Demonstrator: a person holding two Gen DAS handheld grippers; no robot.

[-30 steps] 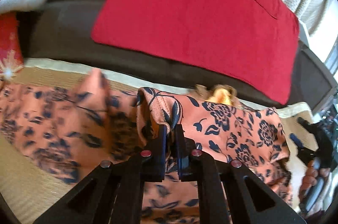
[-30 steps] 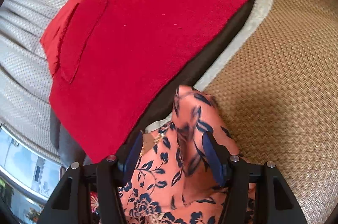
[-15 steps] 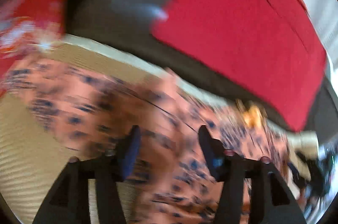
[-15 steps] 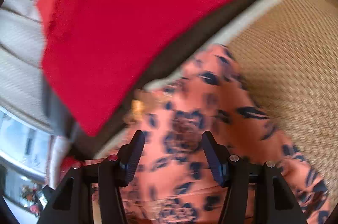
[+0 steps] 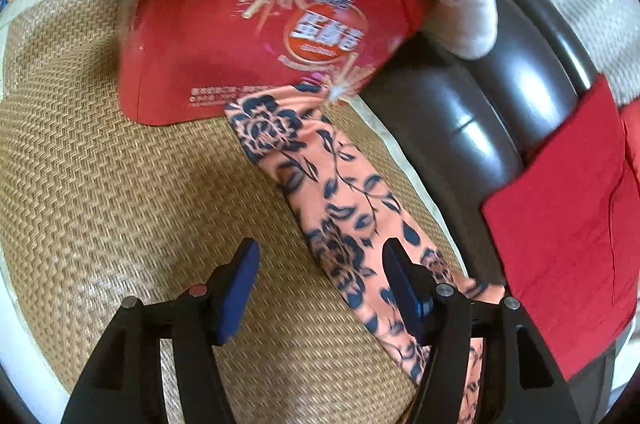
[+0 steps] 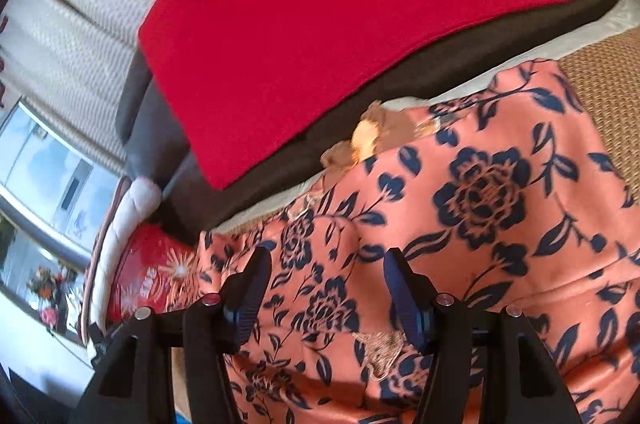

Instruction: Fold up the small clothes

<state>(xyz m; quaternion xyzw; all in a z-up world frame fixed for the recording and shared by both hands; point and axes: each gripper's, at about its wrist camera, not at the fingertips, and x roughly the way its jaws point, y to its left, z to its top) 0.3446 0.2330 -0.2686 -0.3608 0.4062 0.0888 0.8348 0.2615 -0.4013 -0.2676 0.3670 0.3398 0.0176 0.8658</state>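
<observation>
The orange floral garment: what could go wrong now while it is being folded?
The orange floral garment has one end touching the red bag, so that end could snag. Left claw is opening with only part of the cloth between its fingers; the fold may loosen. Right claw grips nothing.

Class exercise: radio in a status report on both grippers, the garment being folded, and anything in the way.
Left gripper opening, nothing gripped. Right gripper open over floral garment. Garment's strip lies on woven mat. Red bag covers strip's far end.

Woven straw mat (image 5: 100,184) carries the orange floral garment (image 5: 340,216); red printed bag (image 5: 248,24) at its far end.
</observation>
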